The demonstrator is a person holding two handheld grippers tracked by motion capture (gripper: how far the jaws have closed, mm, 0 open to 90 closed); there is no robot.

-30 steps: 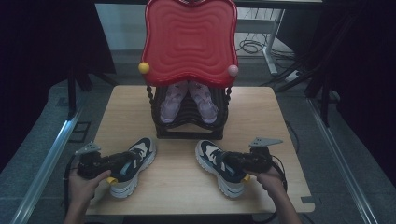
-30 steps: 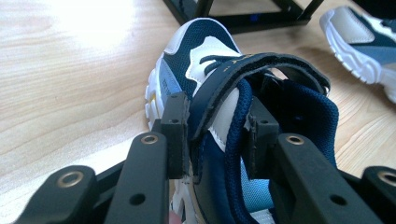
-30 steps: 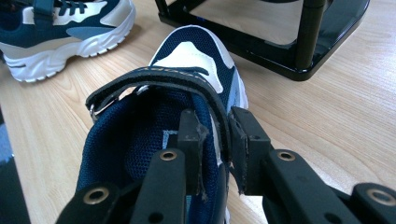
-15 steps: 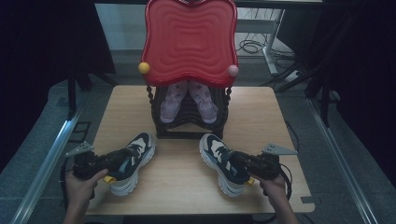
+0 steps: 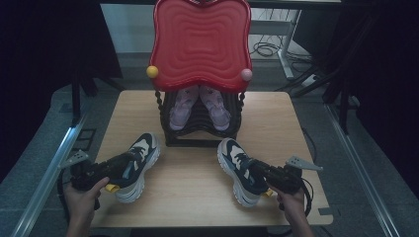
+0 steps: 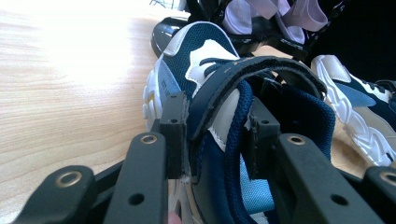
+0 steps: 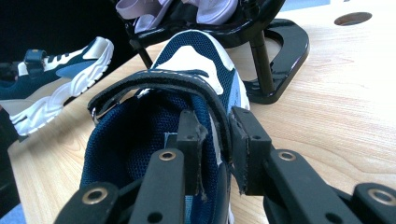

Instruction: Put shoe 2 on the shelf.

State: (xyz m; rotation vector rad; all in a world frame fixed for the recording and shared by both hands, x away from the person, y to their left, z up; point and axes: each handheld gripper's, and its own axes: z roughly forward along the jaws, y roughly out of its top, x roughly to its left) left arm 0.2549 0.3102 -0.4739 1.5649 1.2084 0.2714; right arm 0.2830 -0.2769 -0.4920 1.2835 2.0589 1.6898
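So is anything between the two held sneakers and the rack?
Nothing visible. Bare table lies between the left sneaker, the right sneaker and the rack; lilac shoes already fill its visible tier.

The left tongs (image 5: pixel 129 167) are matte black, built of flat metal arms pierced with round holes and brass-ringed rivets, each arm ending in a square black pad block (image 6: pixel 173 126) with a worn, frayed edge. A grey three-cornered plate (image 5: pixel 74 159) sits on top. The right tongs (image 5: pixel 257 167) match them, with their own grey plate (image 5: pixel 302 163) and a black cable that loops below the hand (image 5: pixel 291 200). Both forearms look bare, though the dim picture leaves that unsure.
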